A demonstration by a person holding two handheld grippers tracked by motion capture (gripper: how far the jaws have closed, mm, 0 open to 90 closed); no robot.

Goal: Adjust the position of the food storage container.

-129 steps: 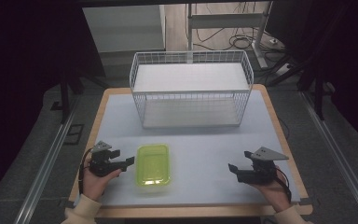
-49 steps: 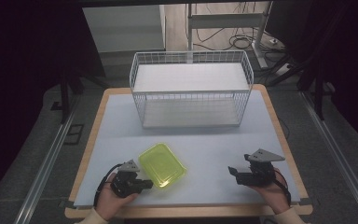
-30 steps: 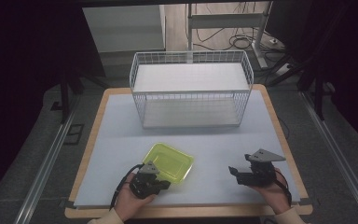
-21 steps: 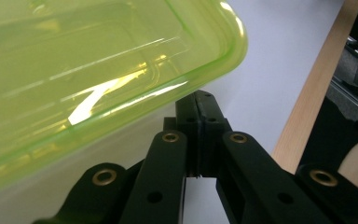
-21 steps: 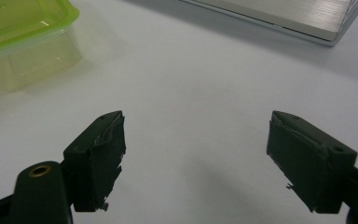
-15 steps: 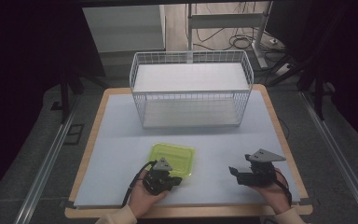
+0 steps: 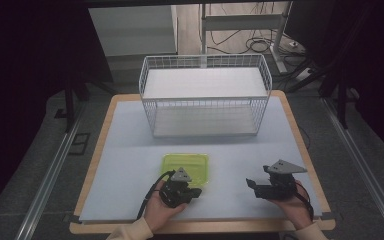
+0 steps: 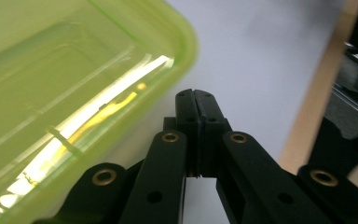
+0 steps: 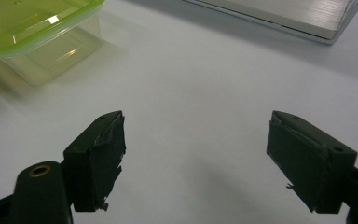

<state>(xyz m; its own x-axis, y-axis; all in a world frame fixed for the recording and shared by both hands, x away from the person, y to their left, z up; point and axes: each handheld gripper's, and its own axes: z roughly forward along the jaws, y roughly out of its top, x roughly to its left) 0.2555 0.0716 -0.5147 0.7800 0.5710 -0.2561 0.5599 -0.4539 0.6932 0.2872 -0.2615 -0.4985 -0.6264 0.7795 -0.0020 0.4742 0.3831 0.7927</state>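
Centrally, on the pale blue-grey table mat [image 7: 130, 165] with its wooden border: a translucent lime-green plastic box with a rounded-corner lid [image 7: 186, 166], lying flat, nearer the front edge than the white wire basket [image 7: 205, 100] standing well behind it. Just at the box's near side, the left gripper [image 7: 196, 192], black, held in a hand [image 7: 157, 212] coming in from the bottom edge, grey three-cornered plate on top. Jaws pressed together with nothing between them, seen plainly in the left gripper view, tips [image 8: 196, 100] just beside the box's rounded corner [image 8: 74, 93] and low against its clear wall; touching or not, cannot tell. Off to the right, well apart from the box, the right gripper [image 7: 251, 183], also in a hand [image 7: 292, 202], low over bare mat. Jaws spread wide in the right gripper view, midpoint [image 9: 196, 154] over empty white surface, green box [image 9: 37, 28] at upper left and the basket's pale base [image 9: 279, 14] at the top edge.
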